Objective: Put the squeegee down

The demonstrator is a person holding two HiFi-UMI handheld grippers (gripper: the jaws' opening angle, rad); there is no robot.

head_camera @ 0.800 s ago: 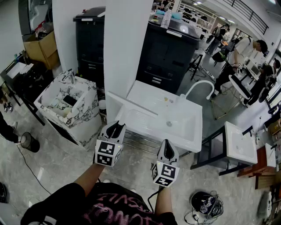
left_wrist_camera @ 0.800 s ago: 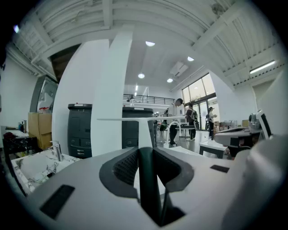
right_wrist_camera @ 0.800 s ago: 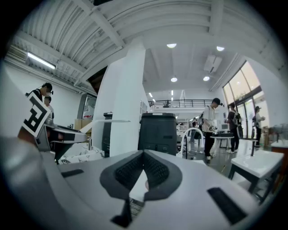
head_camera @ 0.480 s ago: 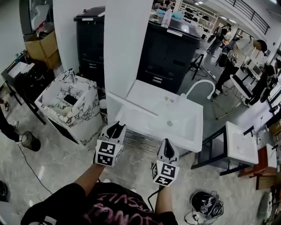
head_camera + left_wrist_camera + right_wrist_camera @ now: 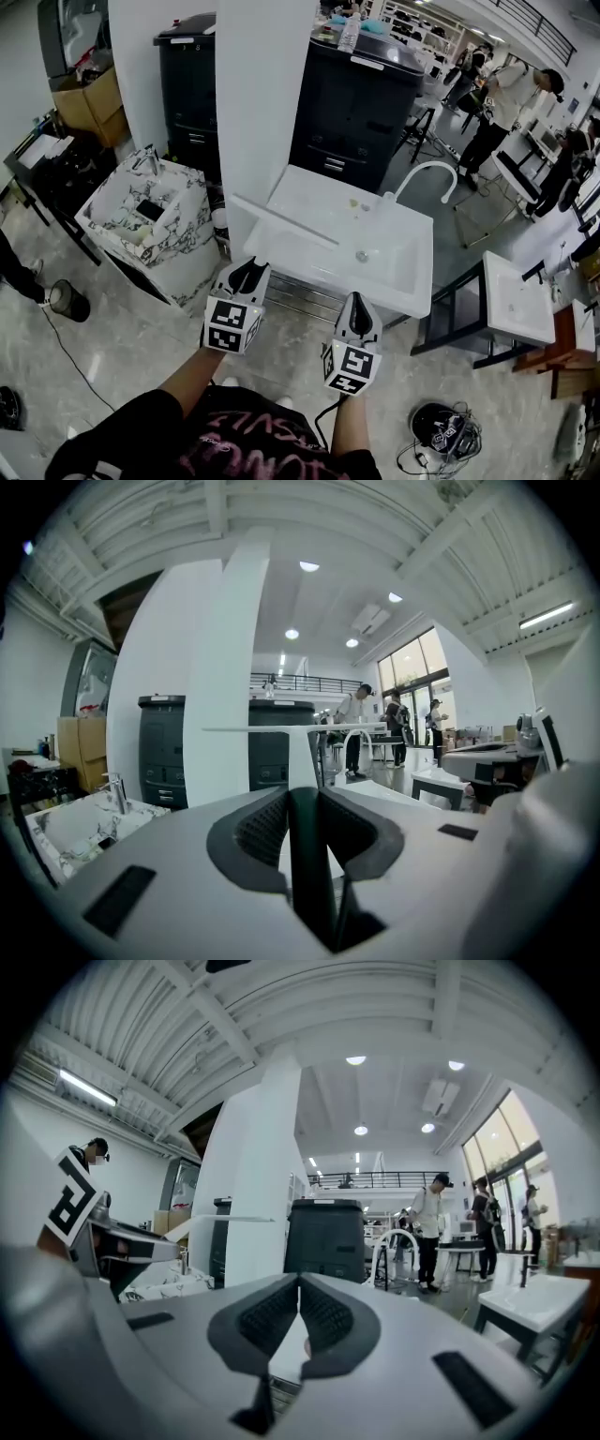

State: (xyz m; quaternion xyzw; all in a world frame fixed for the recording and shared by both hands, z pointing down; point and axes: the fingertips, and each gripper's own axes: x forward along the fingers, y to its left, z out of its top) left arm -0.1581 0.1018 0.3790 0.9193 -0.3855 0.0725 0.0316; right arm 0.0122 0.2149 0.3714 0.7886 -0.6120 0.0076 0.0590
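**While L gripper (image 5: 246, 274) holds squeegee (image 5: 281, 221), set-down not yet begun**

Since the jaws in the L gripper view are clamped on the dark handle, the tool is fully carried. The stem runs up from the jaws w/ the blade across the top, roughly level and touching nothing. From the head view, the blade lies over the near-left part of the white sink (image 5: 419, 272), just in front of the pillar (image 5: 262, 94). How high it is above the rim, can't tell. R gripper (image 5: 359, 317) sits beside L, just short of the sink's front edge, jaws pressed together w/ nothing between them, so it's idle.

Step in hand, imo: carry/approach, pre-placement. Squeegee rests on nothing, so the task proper is all ahead.

Next move needs:
- Pick a landing spot. The sink deck or basin looks nearest & bare, though the task doesn't say where.
- Lower L gripper till the tool meets a surface.
- Tilt so the long blade lies flat, not on edge.
- Part the jaws, then back off along the handle axis w/o dragging it.

Watch the faucet (image 5: 427, 180) at the sink's far right & the pillar close behind the blade. The long bar could clip either if swung. R gripper isn't needed; best left out of the way.
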